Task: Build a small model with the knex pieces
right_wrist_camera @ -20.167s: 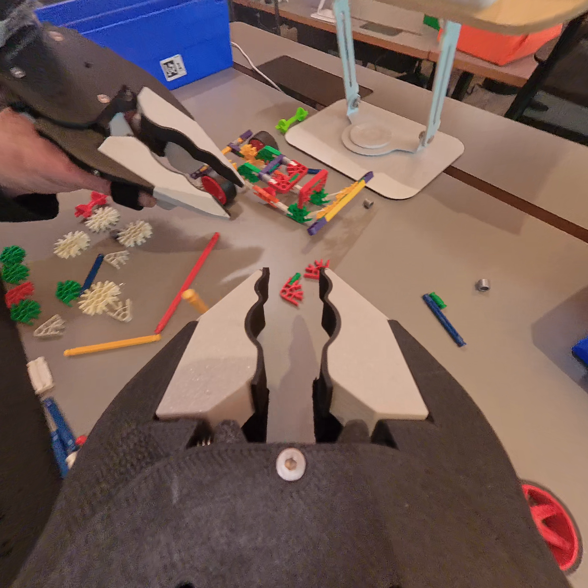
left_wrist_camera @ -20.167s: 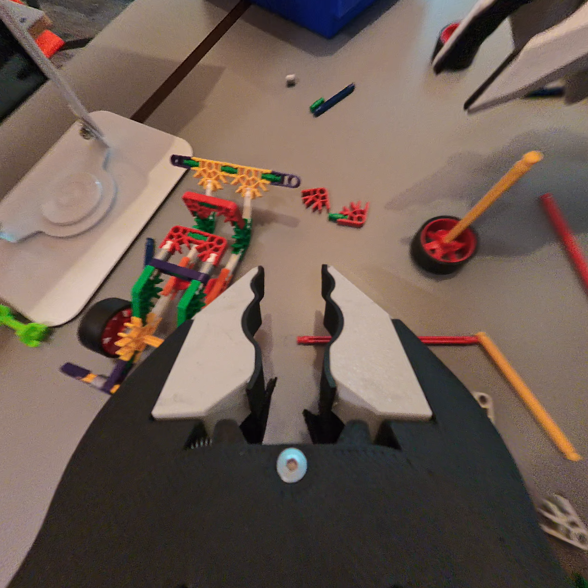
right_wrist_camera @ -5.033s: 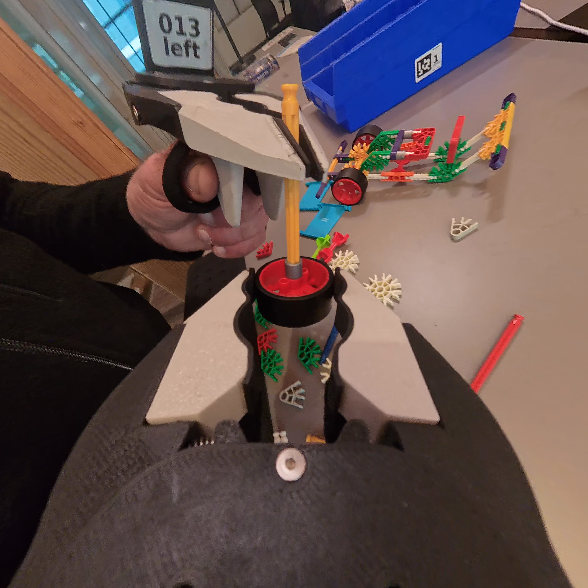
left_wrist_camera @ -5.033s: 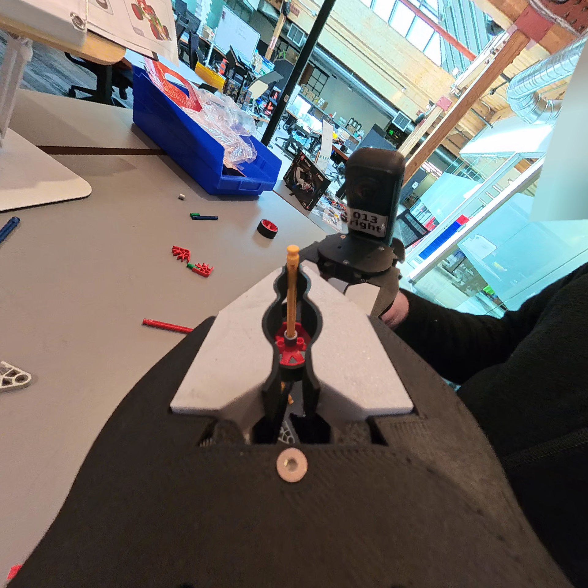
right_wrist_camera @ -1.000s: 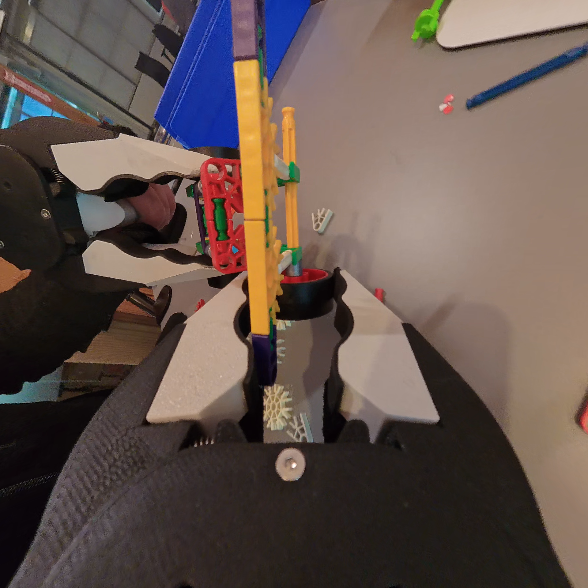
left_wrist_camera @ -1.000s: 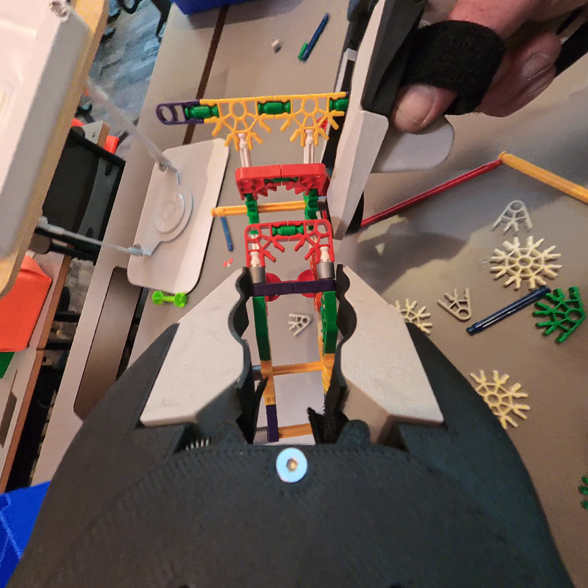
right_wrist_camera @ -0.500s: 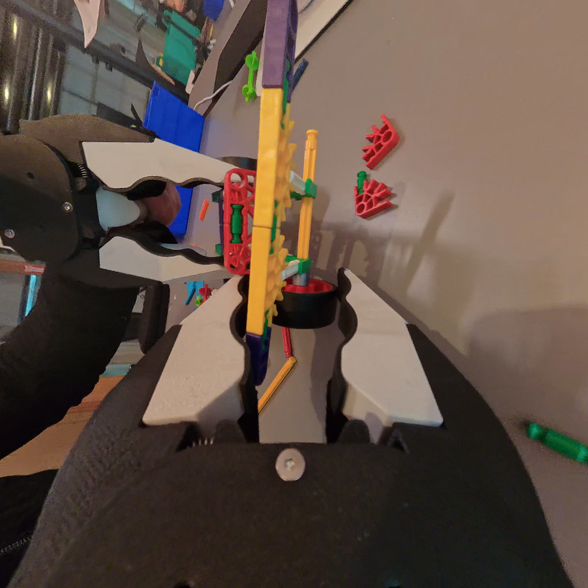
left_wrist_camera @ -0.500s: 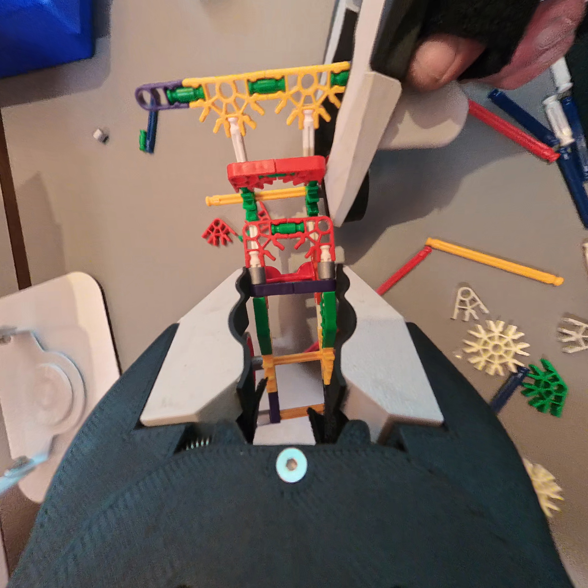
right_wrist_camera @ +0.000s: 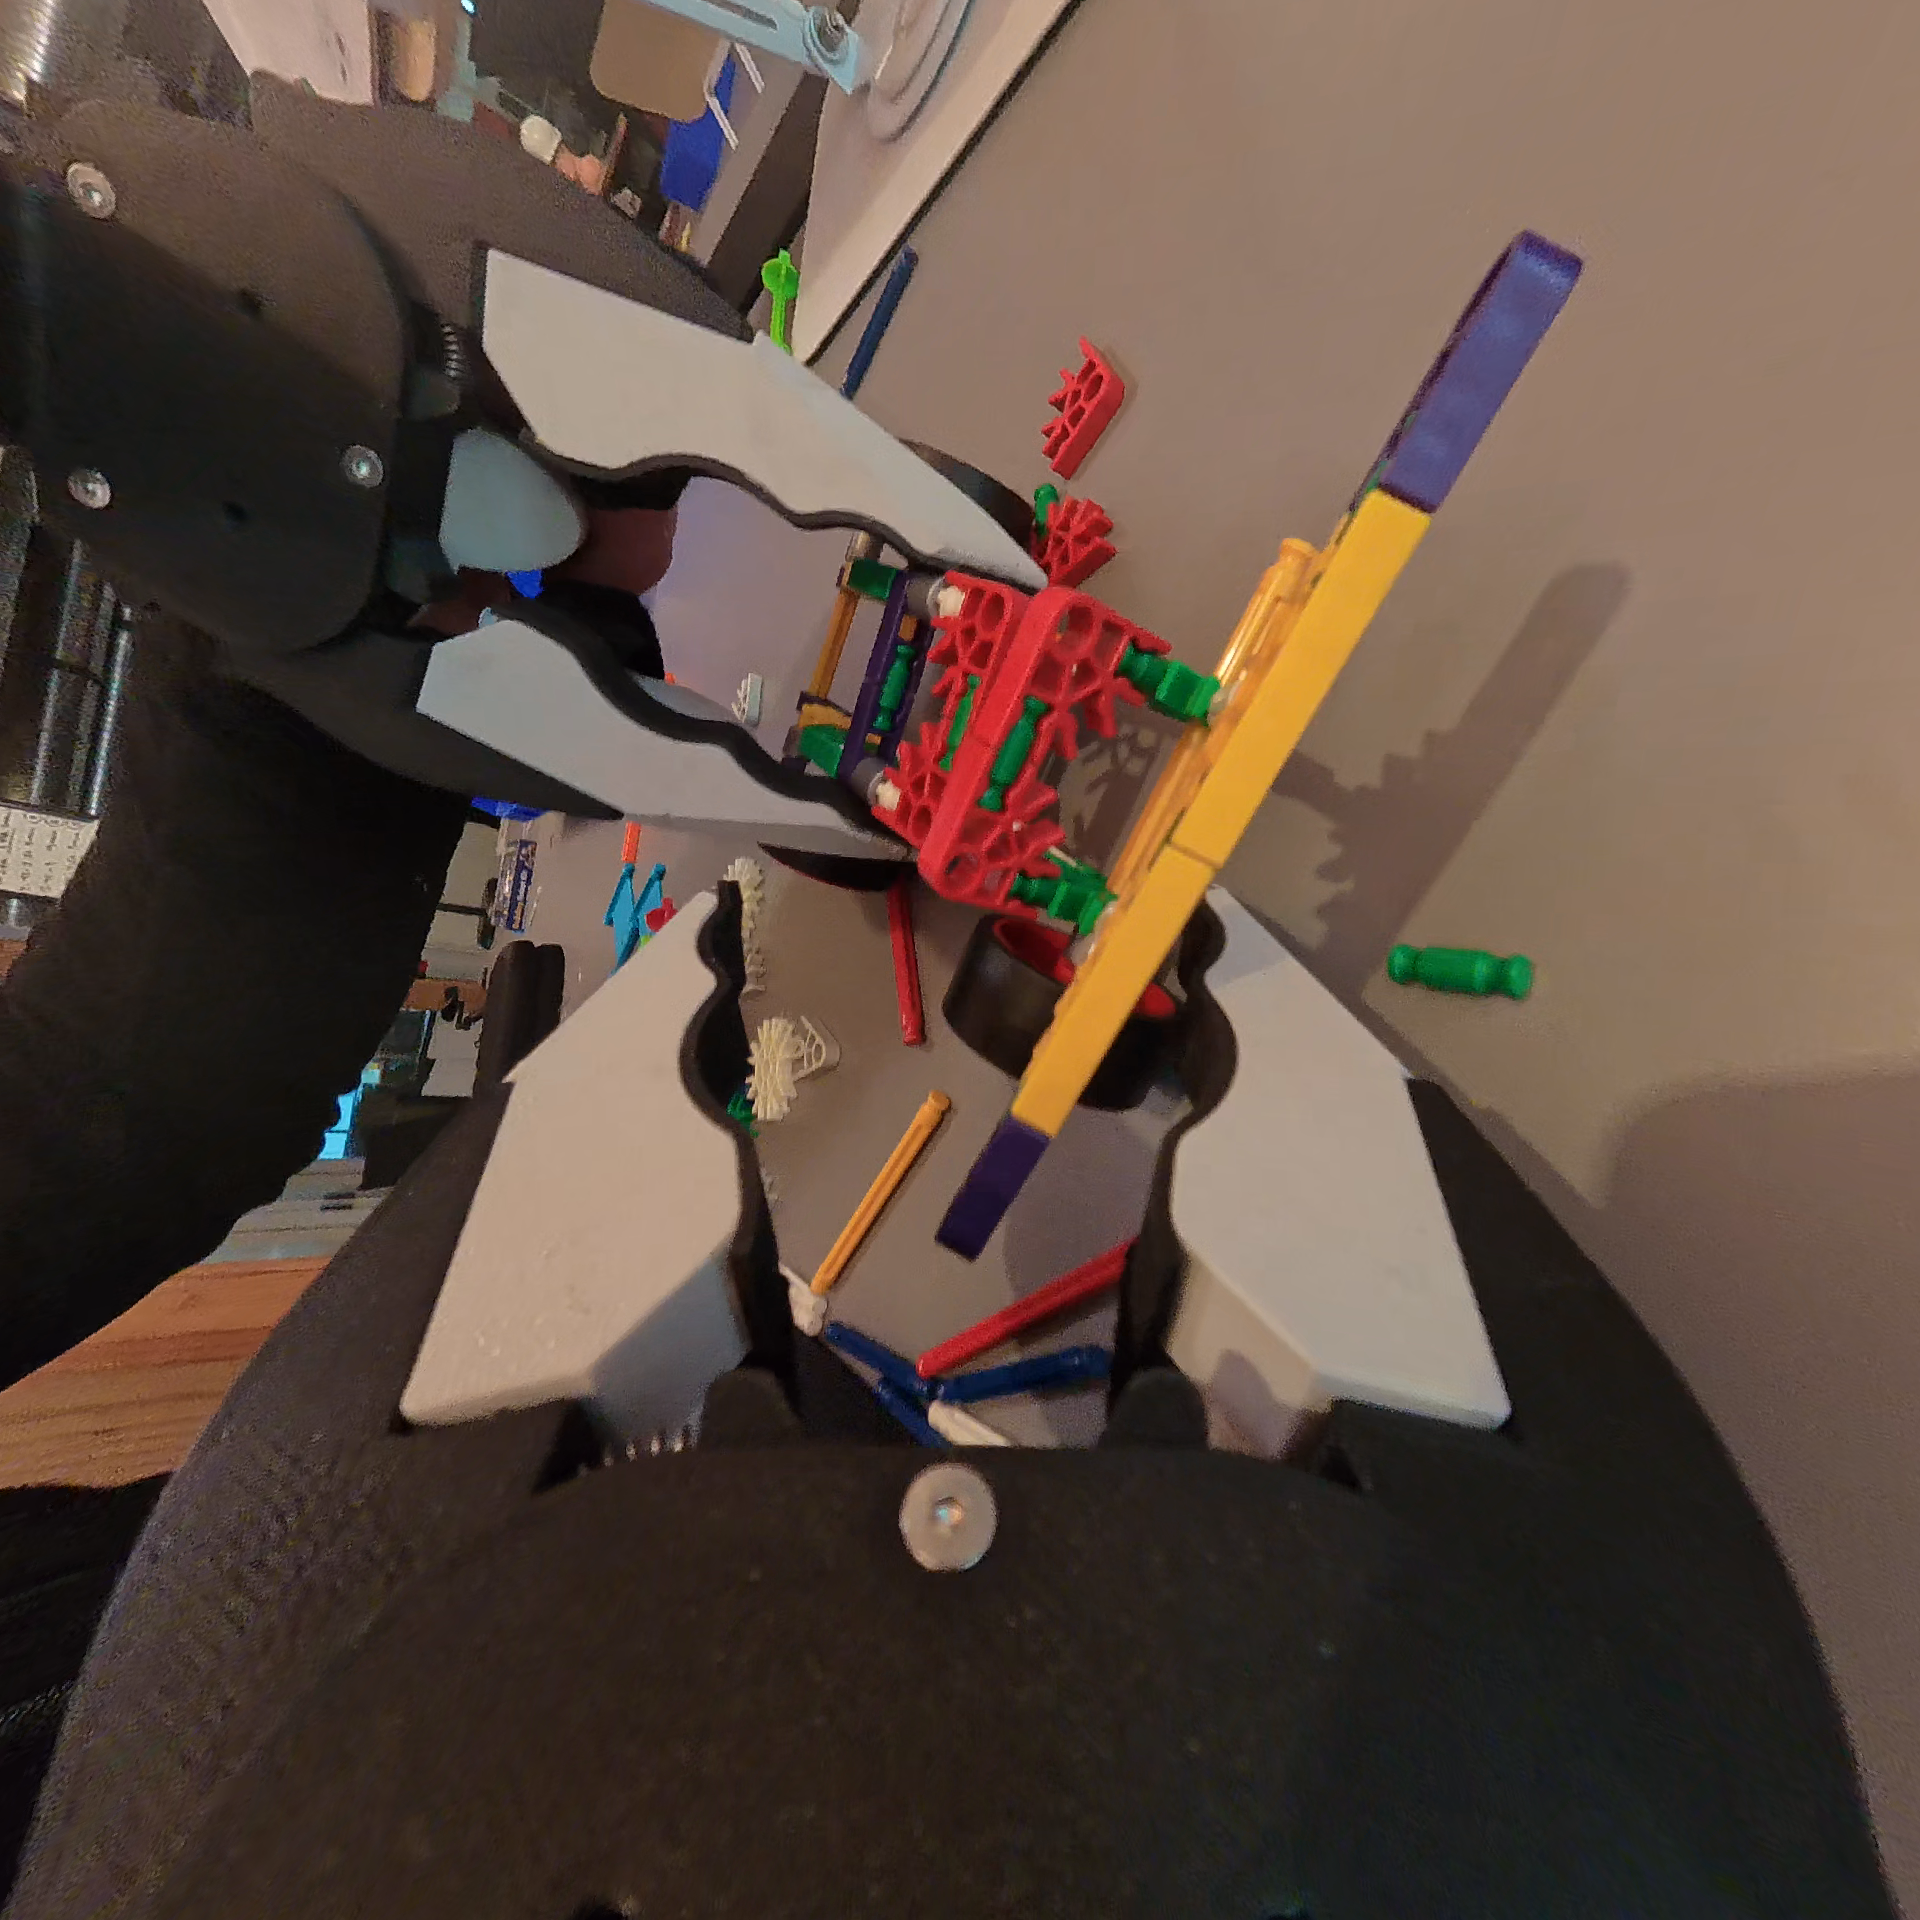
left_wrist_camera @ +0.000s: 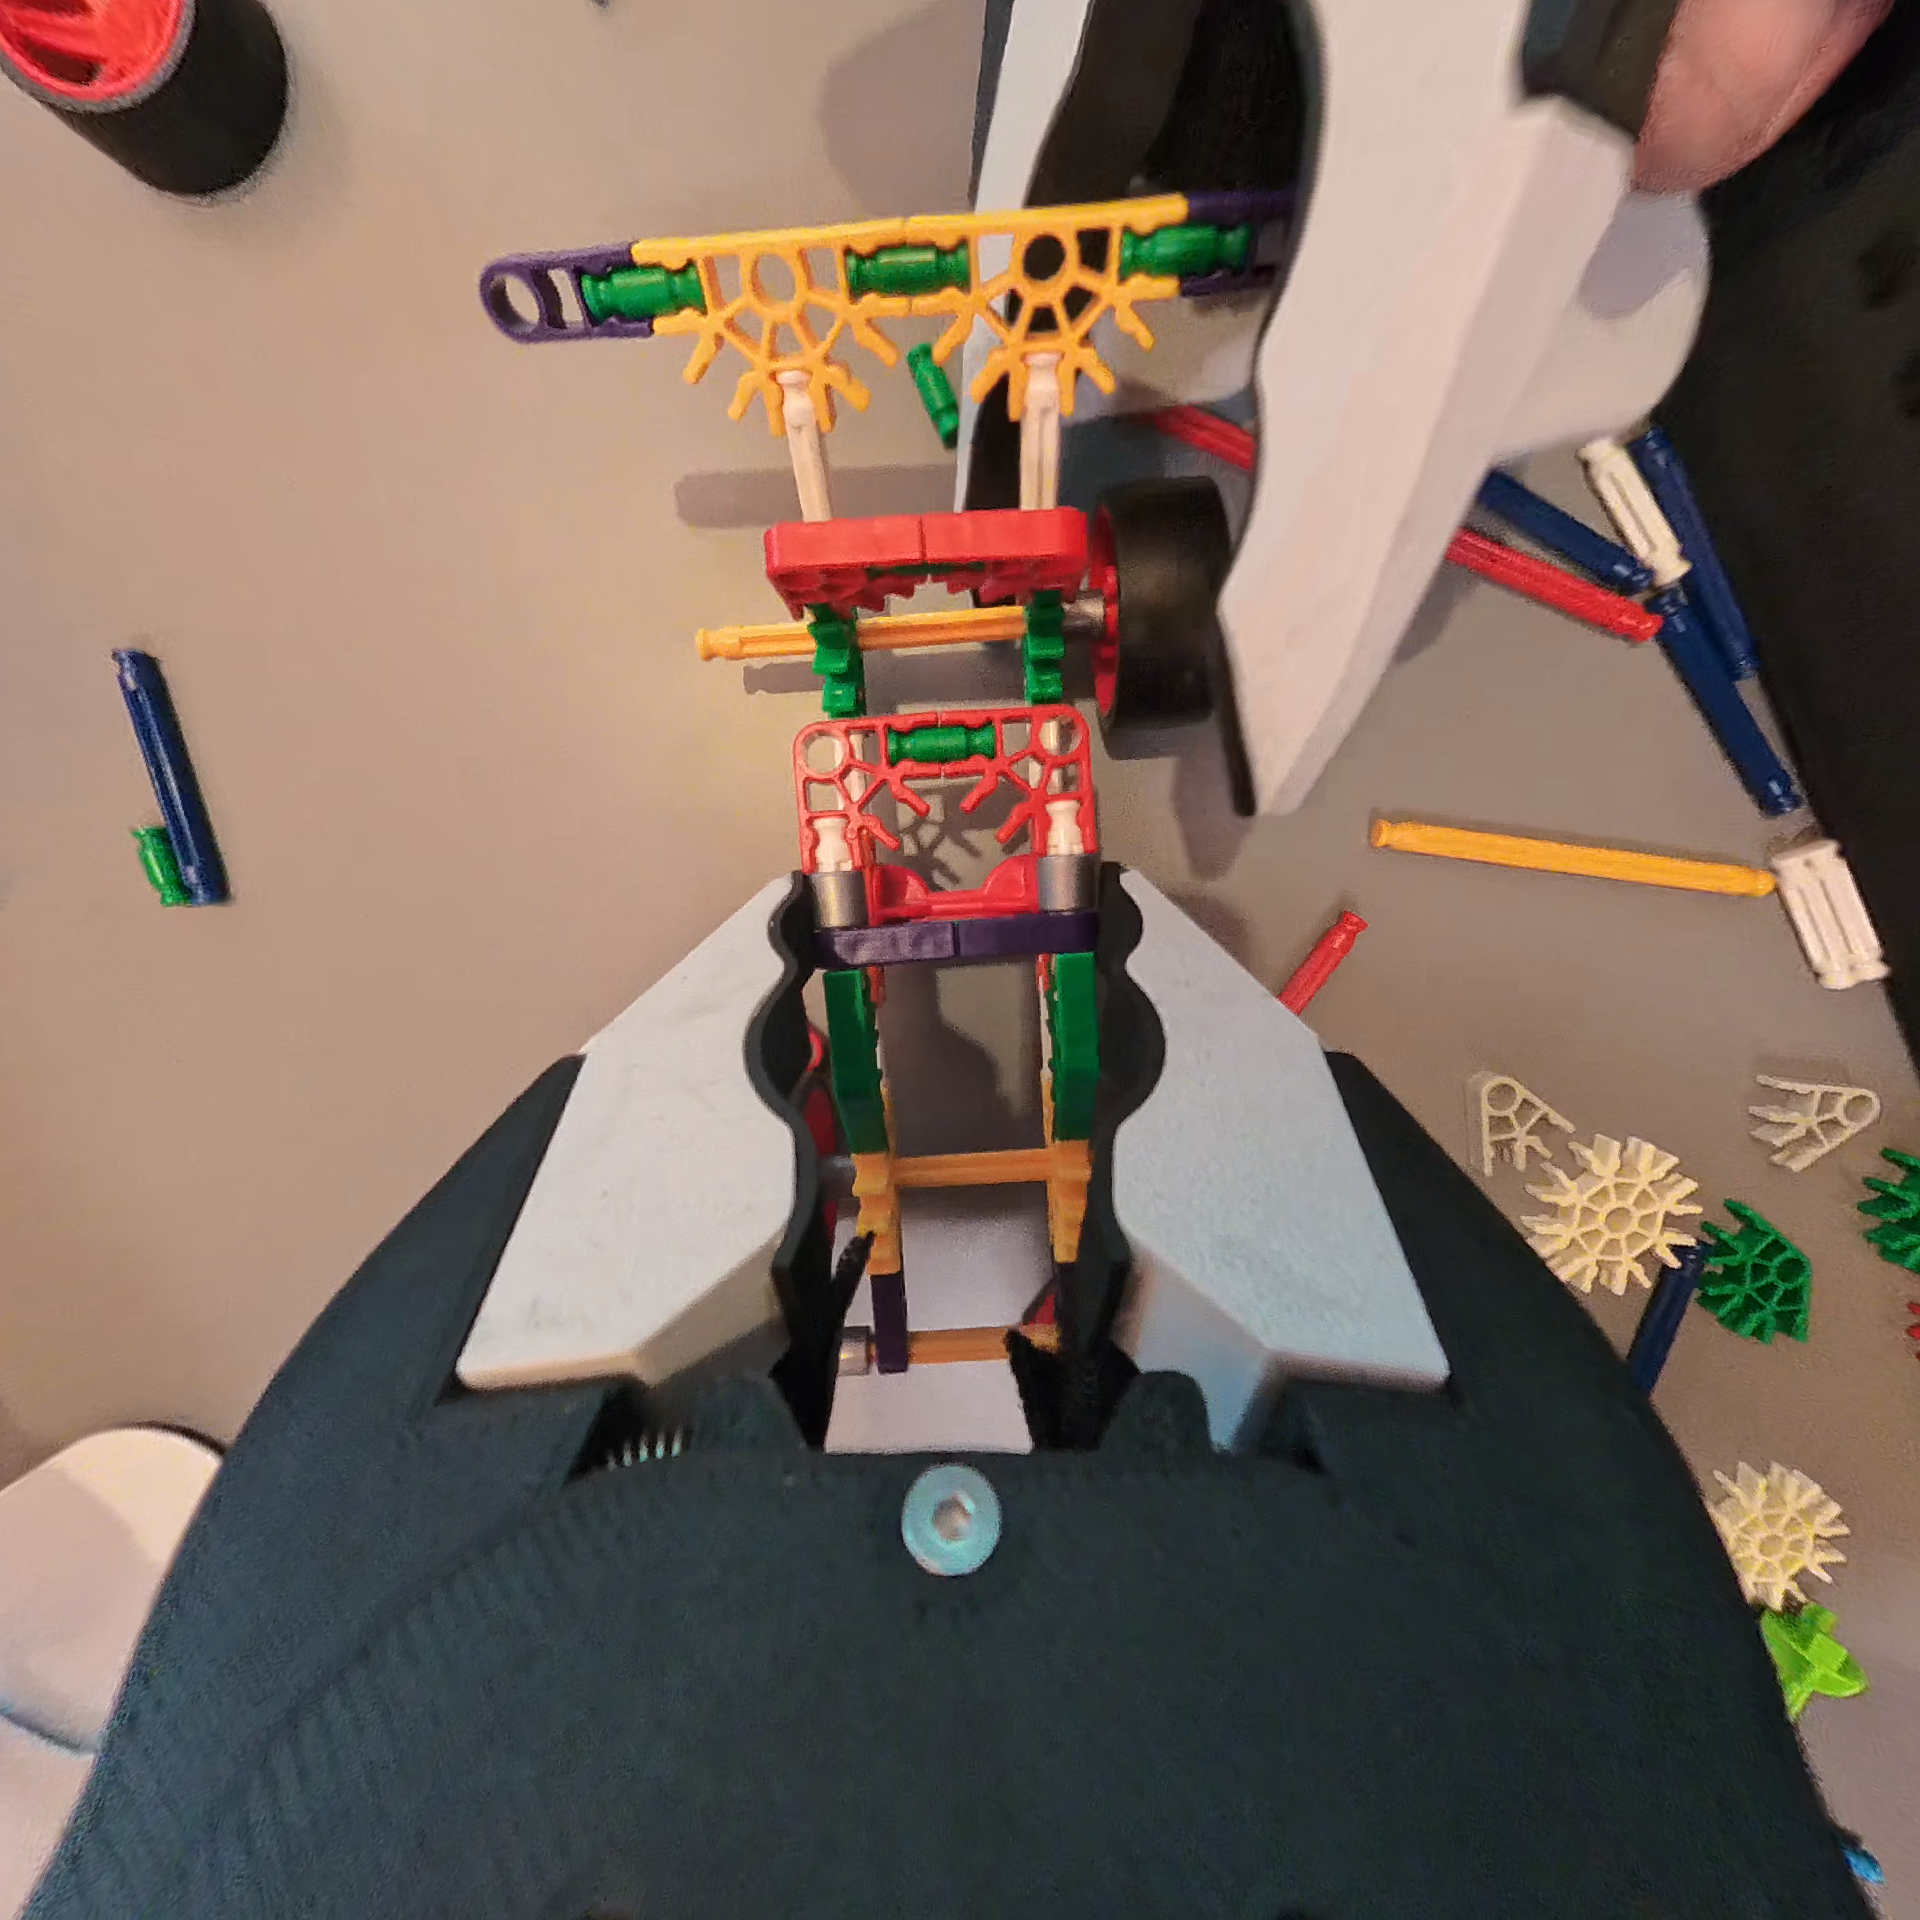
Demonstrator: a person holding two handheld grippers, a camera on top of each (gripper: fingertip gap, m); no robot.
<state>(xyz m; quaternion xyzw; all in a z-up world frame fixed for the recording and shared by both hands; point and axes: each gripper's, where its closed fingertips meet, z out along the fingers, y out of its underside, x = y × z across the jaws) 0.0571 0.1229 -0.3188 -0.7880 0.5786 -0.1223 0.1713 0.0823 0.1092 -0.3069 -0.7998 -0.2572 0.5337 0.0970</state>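
1. My left gripper point(left_wrist_camera: 954, 935) has its jaws clenched on the sides of a toy frame point(left_wrist_camera: 940, 790) built from red, green, yellow and purple rods and connectors, which I hold lifted above the grey counter point(left_wrist_camera: 364, 540).
2. From the right wrist view I see that same left gripper point(right_wrist_camera: 914, 717) gripping the frame point(right_wrist_camera: 997, 727) by its narrow end, with the long yellow-and-purple bar point(right_wrist_camera: 1278, 707) at the far end.
3. My right gripper point(right_wrist_camera: 956, 935) has its jaws spread wide; a black wheel with a red hub point(right_wrist_camera: 1039, 997) sits between the fingertips, but I cannot tell whether either finger touches it.
4. In the left wrist view that wheel point(left_wrist_camera: 1164, 603) sits on the end of an orange axle point(left_wrist_camera: 883, 634) that runs across the frame, just beside one pale finger of the right gripper point(left_wrist_camera: 1195, 468).
5. Loose on the counter lie a blue rod point(left_wrist_camera: 166, 769), an orange rod point(left_wrist_camera: 1569, 857), red and blue rods point(left_wrist_camera: 1621, 582), pale snowflake connectors point(left_wrist_camera: 1610, 1216) and a second black wheel point(left_wrist_camera: 135, 83) at the top left corner.
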